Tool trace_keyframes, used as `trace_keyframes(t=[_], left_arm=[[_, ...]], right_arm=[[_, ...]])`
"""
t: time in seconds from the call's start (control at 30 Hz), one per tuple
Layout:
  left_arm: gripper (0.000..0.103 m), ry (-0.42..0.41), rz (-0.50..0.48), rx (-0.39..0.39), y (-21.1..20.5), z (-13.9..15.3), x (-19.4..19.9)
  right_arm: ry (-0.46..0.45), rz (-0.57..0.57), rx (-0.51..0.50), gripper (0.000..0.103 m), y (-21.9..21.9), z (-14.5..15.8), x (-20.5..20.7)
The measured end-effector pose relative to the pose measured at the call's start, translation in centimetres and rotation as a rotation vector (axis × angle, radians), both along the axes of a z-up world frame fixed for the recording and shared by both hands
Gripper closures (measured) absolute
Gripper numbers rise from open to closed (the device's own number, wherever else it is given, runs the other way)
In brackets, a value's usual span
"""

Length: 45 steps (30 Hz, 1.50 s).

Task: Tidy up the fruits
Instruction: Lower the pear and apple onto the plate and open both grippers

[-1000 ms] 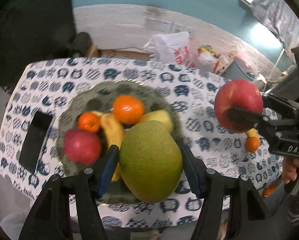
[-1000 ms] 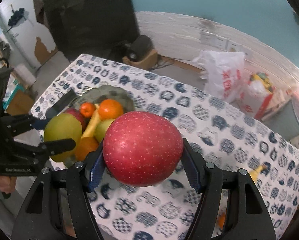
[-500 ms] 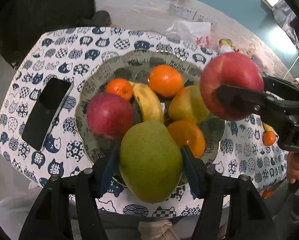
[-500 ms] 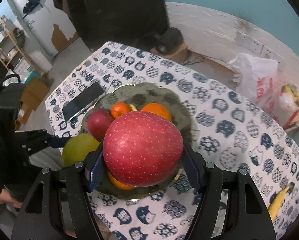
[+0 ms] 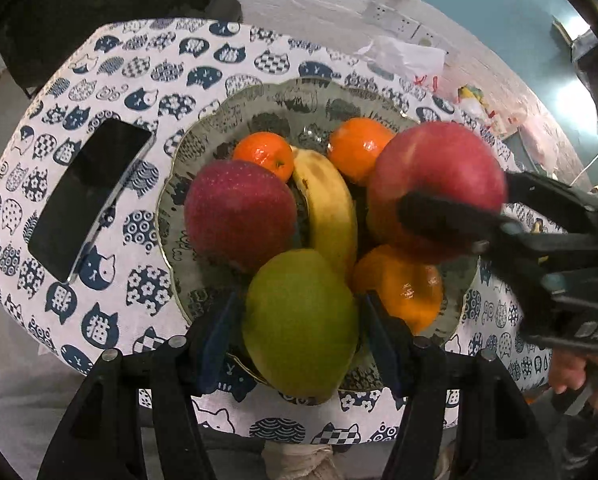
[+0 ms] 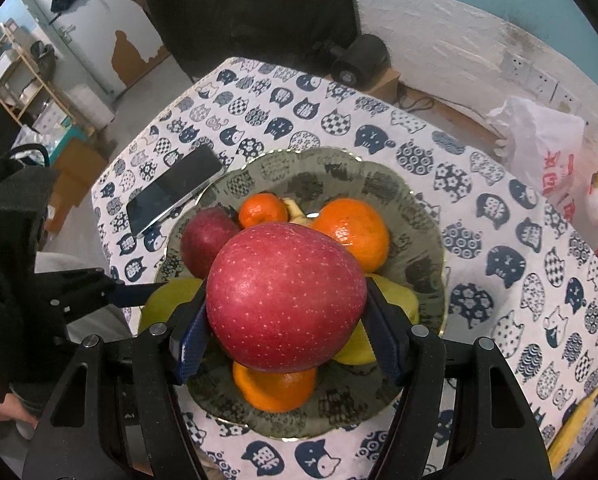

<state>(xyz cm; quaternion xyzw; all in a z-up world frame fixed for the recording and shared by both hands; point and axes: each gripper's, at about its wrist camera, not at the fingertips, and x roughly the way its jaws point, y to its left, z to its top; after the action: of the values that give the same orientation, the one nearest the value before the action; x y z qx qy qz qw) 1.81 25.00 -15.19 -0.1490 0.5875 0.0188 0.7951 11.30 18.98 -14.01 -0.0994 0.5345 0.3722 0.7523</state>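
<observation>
My left gripper [image 5: 299, 332] is shut on a green mango [image 5: 301, 322], held low over the near rim of the grey patterned plate [image 5: 283, 98]. My right gripper [image 6: 285, 314] is shut on a big red apple [image 6: 285, 296], which hangs over the plate's right side and shows in the left wrist view as the red apple [image 5: 439, 184]. On the plate lie another red apple [image 5: 239, 210], a banana [image 5: 331, 204], several oranges [image 5: 359, 148] and a yellow-green fruit [image 6: 395, 296] partly hidden under the held apple.
A black phone [image 5: 87, 196] lies on the cat-print tablecloth [image 5: 147, 68] left of the plate. Another banana [image 6: 575, 428] lies at the table's right edge. A white plastic bag [image 6: 539, 140] sits on the floor behind. A person's hand [image 5: 575, 368] holds the right tool.
Both grippers have come down and closer over the plate with their fruit. The held apple moved from beside the plate to above its right side. The plate now fills more of both views.
</observation>
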Motion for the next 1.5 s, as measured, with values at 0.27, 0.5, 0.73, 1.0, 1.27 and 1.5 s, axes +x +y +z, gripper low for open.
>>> trace_keyframes(t=[0.27, 0.5, 0.73, 1.0, 1.27, 1.5], left_arm=[[0.039, -0.02, 0.017, 0.01, 0.9, 1.0, -0.2], [0.039, -0.023, 0.018, 0.013, 0.8, 1.4, -0.1], [0.033, -0.042, 0.009, 0.033, 0.2, 2.2, -0.1], [0.025, -0.096, -0.029, 0.066, -1.7, 4.3, 0.3], [0.023, -0.138, -0.09, 0.118, -4.4, 6.1, 0.5], [0.022, -0.167, -0.136, 0.118, -7.4, 7.7, 0.8]], right_arm=[[0.009, 0.009, -0.023, 0.033, 1.5, -1.1, -0.1], [0.026, 0.003, 0.011, 0.03, 1.6, -0.8, 0.0], [-0.001, -0.038, 0.03, 0.028, 0.3, 0.9, -0.1], [-0.09, -0.117, 0.013, 0.021, -3.2, 3.8, -0.6], [-0.177, -0.181, -0.012, 0.02, -7.9, 6.9, -1.5], [-0.214, -0.22, -0.053, 0.02, -11.8, 8.1, -2.5]])
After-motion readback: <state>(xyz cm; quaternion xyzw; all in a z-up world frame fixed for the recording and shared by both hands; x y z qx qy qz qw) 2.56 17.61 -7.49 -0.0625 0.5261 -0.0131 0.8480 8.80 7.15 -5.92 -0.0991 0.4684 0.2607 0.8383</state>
